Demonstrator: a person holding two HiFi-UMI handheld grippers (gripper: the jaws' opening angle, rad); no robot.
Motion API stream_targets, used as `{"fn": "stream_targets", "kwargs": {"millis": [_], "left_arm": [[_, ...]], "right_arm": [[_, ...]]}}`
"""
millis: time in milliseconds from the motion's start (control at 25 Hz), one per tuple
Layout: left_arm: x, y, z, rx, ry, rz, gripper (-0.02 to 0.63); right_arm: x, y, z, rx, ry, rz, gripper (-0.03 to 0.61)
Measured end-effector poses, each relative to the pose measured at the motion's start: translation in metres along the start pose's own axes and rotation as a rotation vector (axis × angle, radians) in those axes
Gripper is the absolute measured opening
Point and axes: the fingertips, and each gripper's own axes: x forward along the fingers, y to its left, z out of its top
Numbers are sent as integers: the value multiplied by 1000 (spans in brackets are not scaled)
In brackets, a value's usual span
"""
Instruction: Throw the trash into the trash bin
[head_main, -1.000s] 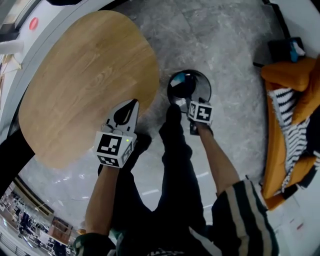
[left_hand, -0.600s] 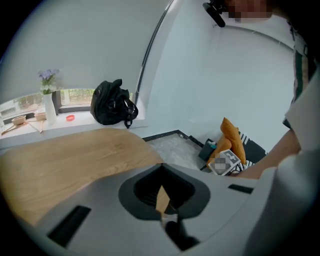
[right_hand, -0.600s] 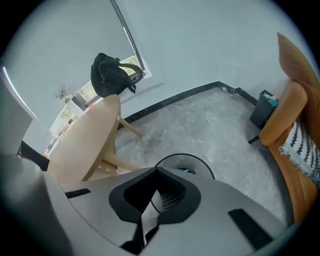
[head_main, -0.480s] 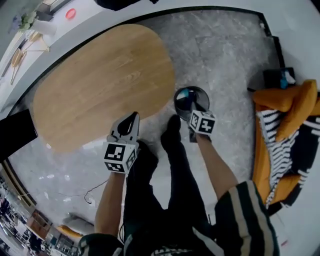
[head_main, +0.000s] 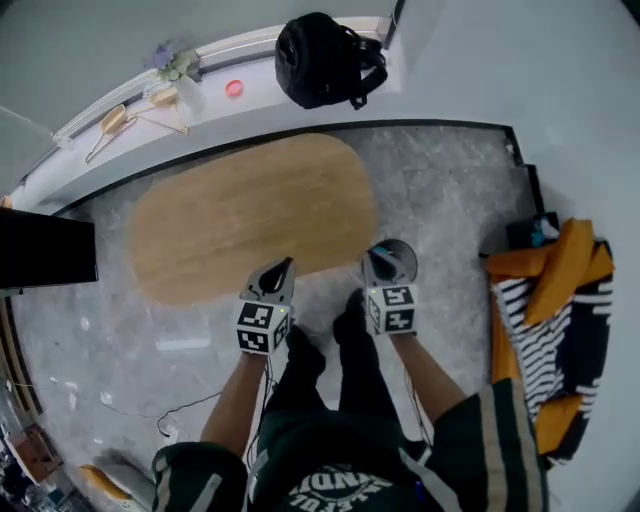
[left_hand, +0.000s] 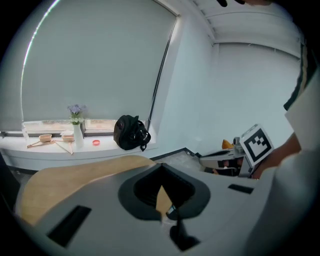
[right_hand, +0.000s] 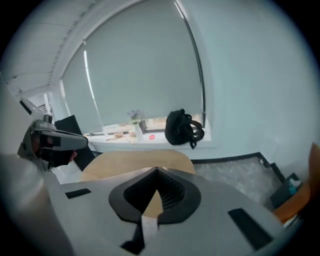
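The round dark trash bin (head_main: 395, 262) stands on the grey stone floor just right of the oval wooden table (head_main: 250, 215). No trash shows in either gripper. My right gripper (head_main: 372, 260) is held high beside the bin's left rim, its jaws shut and empty (right_hand: 157, 172). To its left, my left gripper (head_main: 287, 264) hangs over the table's near edge, jaws also shut with nothing between them (left_hand: 161, 167). The bin's contents are too small to make out. The right gripper's marker cube (left_hand: 257, 142) also shows in the left gripper view.
A black backpack (head_main: 322, 58) and a vase of flowers (head_main: 172, 68) sit on the white windowsill. Orange and striped cushions (head_main: 545, 300) lie at the right. A black panel (head_main: 45, 250) stands at the left; a cable (head_main: 190, 410) trails on the floor.
Both grippers have risen well above the floor and bin. The person has straightened up, so the head view now takes in the whole table, windowsill and wall.
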Motion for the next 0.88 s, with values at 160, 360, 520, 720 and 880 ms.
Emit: {"fn": "stream_targets", "kwargs": {"millis": [160,360,520,720,880], "left_arm": [[-72,-14,37,104,-40,-26,-1],[-138,-2,78,143,-153,16,0],[-181,17,83,132,-213,62,-1],[-219,27,76,96,-248,98,0],[-237,41,74,101,-269,114,0]], "right_arm": [[-57,61,75,-71,-139,44,-2],[-100,119,139,-144,-273,81,-2],[-121,158,158,-158,-339,108,-2],[-148,183,160,-177,-388,120,-2],[-148,199,157,-181,-397,121,-2]]}}
